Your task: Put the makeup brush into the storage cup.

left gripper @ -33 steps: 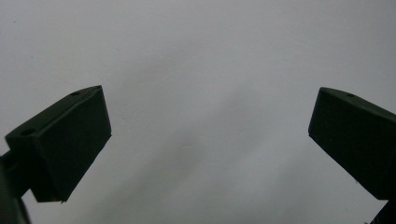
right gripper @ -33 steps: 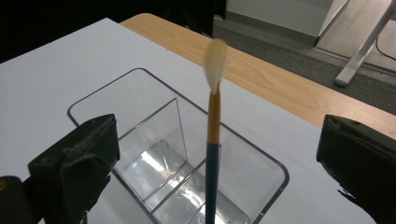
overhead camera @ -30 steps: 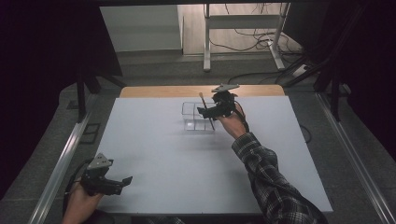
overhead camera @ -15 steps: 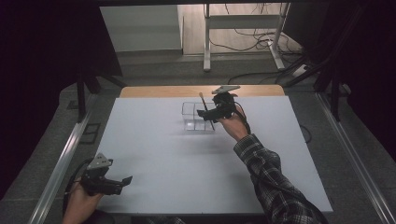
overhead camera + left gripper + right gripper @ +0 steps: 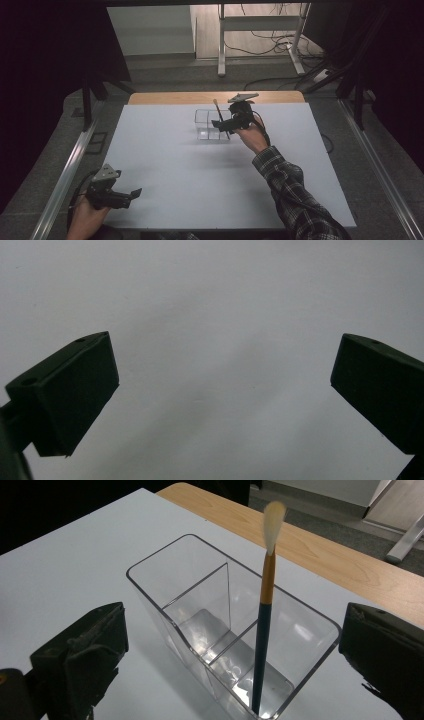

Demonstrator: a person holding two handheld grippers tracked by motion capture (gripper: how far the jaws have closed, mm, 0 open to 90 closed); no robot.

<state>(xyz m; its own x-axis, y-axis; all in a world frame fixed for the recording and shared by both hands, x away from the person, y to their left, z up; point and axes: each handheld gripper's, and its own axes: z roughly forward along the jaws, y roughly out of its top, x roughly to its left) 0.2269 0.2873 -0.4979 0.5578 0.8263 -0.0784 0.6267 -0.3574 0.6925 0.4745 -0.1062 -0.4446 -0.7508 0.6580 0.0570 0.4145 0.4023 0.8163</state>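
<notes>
A clear plastic organiser [image 5: 202,125] with several compartments stands at the back middle of the white table [image 5: 175,165]. A paintbrush [image 5: 218,111] with a dark blue and orange handle stands in it, leaning, white bristles up. My right gripper [image 5: 220,125] hovers at the organiser's right side, open. In the right gripper view, the brush [image 5: 263,625] rises from the nearest compartment of the organiser [image 5: 156,553], and my right gripper [image 5: 235,645] has its jaws spread wide on either side, touching nothing. My left gripper [image 5: 134,192] rests open near the front left corner. In its own view, my left gripper [image 5: 225,375] faces bare table.
A wooden strip [image 5: 165,97] runs along the table's far edge. Metal rails [image 5: 65,170] flank both sides. Beyond the table are a stand's legs [image 5: 220,45] and cables [image 5: 265,35] on the floor. A plaid sleeve [image 5: 290,190] crosses the front right.
Almost nothing differs. The right hand and its gripper stay beside the organiser with only a slight shift, the brush stands as before, and the left gripper has not moved.
</notes>
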